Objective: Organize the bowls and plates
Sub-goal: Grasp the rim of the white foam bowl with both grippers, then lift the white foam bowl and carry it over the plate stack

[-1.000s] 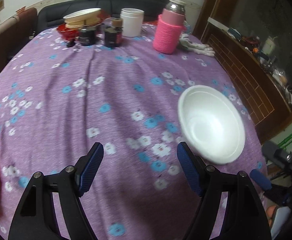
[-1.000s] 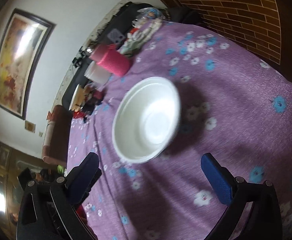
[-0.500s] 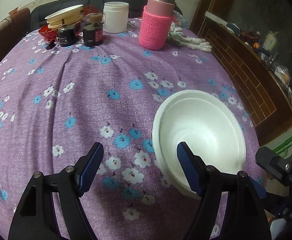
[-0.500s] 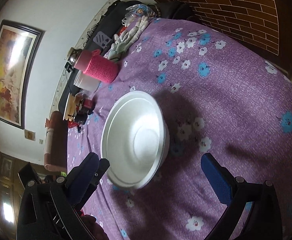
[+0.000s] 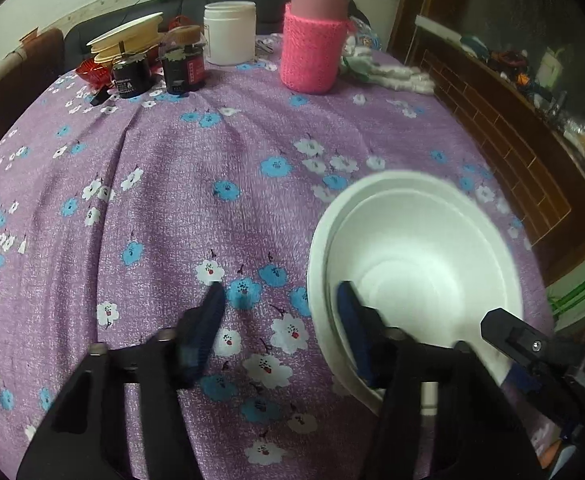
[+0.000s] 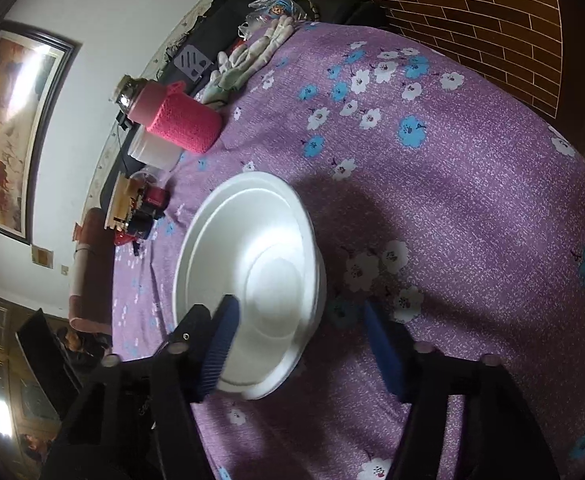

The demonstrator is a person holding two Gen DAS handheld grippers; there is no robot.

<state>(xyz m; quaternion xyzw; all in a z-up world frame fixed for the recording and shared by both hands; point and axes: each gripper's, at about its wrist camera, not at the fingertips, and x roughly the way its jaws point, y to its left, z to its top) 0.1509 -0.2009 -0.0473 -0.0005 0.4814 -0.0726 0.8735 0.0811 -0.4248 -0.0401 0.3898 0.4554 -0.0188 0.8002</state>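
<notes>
Nested white foam bowls (image 5: 420, 256), round, plain

A framed painting (image 6: 10, 128) hangs on the white wall (image 6: 104, 12).

Both wrist views close, angled down; share white bowl (image 5: 420, 256) (image 6: 252, 280).

matt foam bowl (image 5: 420, 264), woven floral tablecloth (image 5: 180, 200)
</notes>
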